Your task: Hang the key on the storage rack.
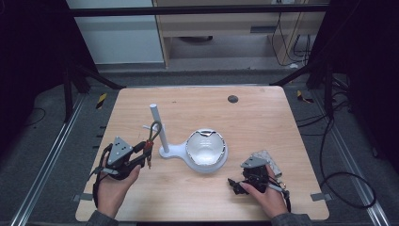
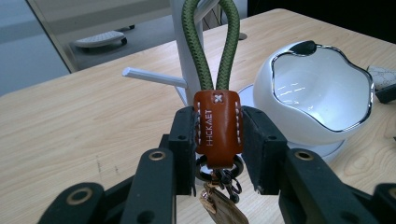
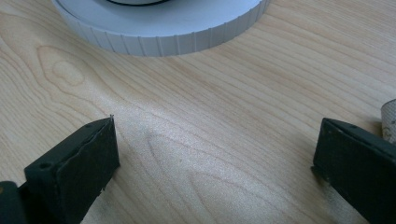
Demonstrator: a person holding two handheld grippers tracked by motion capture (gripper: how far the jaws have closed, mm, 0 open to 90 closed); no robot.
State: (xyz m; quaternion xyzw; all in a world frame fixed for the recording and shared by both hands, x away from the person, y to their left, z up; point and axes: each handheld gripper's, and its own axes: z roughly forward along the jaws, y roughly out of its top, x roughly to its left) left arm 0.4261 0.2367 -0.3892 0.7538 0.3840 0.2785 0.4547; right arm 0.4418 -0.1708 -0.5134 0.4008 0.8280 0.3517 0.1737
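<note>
My left gripper (image 2: 218, 140) is shut on a keychain's orange-brown leather tab (image 2: 218, 126). The tab's green cord loop (image 2: 201, 51) rises in front of the white post (image 2: 176, 46) of a stand, just above a thin side peg (image 2: 149, 77). Metal rings and a tag hang below the tab. In the high view the left gripper (image 1: 146, 157) holds the loop (image 1: 155, 128) right beside the post (image 1: 155, 115). The stand's white bowl (image 1: 205, 148) is empty. My right gripper (image 1: 234, 186) rests open and low on the table, its jaws (image 3: 215, 154) wide apart in front of the stand's ribbed base (image 3: 163, 28).
A small patterned pouch (image 1: 269, 160) lies by the right hand, its edge also at the right jaw (image 3: 390, 119). A dark round disc (image 1: 232, 99) sits near the table's far edge. Bare wood stretches along the front and left of the table (image 1: 188, 197).
</note>
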